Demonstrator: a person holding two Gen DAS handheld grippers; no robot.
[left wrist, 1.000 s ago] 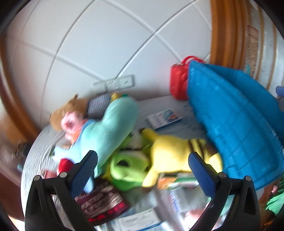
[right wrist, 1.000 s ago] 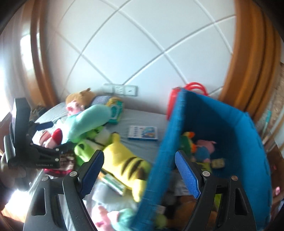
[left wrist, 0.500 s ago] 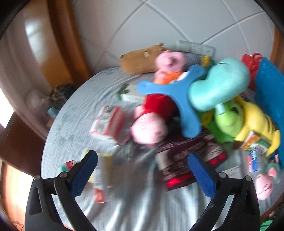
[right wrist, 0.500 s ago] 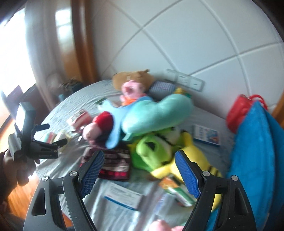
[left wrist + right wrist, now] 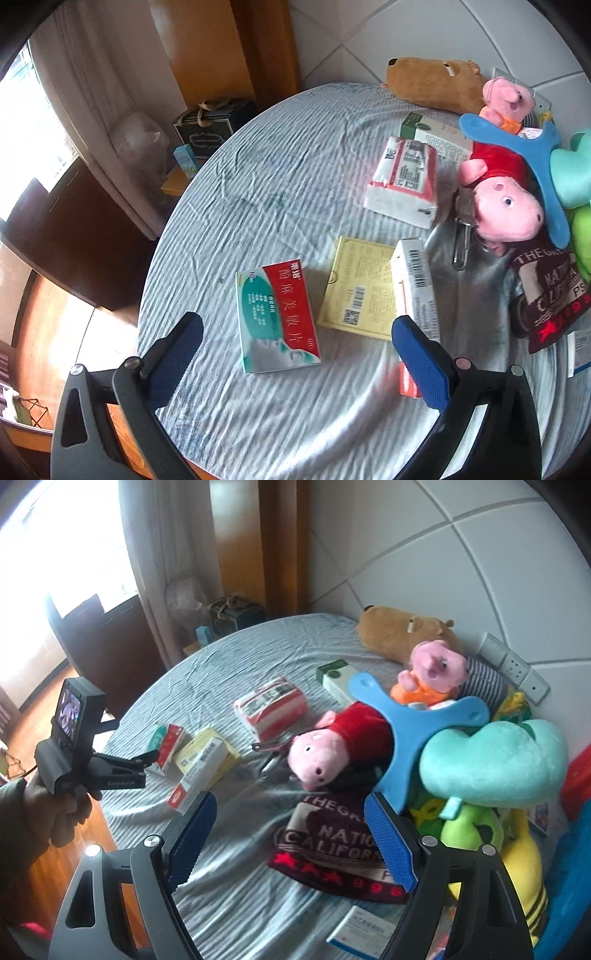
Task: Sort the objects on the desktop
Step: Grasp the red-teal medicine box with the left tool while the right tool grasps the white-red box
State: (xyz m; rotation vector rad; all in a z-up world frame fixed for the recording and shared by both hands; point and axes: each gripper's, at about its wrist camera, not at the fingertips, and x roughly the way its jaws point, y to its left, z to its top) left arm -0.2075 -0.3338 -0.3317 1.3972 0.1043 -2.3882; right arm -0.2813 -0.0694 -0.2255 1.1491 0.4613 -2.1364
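Through the left wrist camera, the left gripper (image 5: 297,363) is now hanging over the open side of the round table (image 5: 258,155), having swung away from the heap of soft toys and the blue bin that filled its view a second ago. Its jaws are standing wide apart and holding nothing. The red and green medicine box (image 5: 277,317) is lying flat right between them, with a yellow packet (image 5: 356,286) and a white carton (image 5: 415,288) just beside it. I am reading this as a switch from toys to boxes, the medicine box likely being the next pick.

Through the right wrist camera, the right gripper (image 5: 291,843) is also facing further left than before, so the blue bin is showing only as a sliver at the right edge. Its jaws are gaping empty above a dark printed cloth (image 5: 332,845), with the pink pig toy (image 5: 332,746) beyond. The left gripper (image 5: 147,758) is showing here too, close over the boxes.
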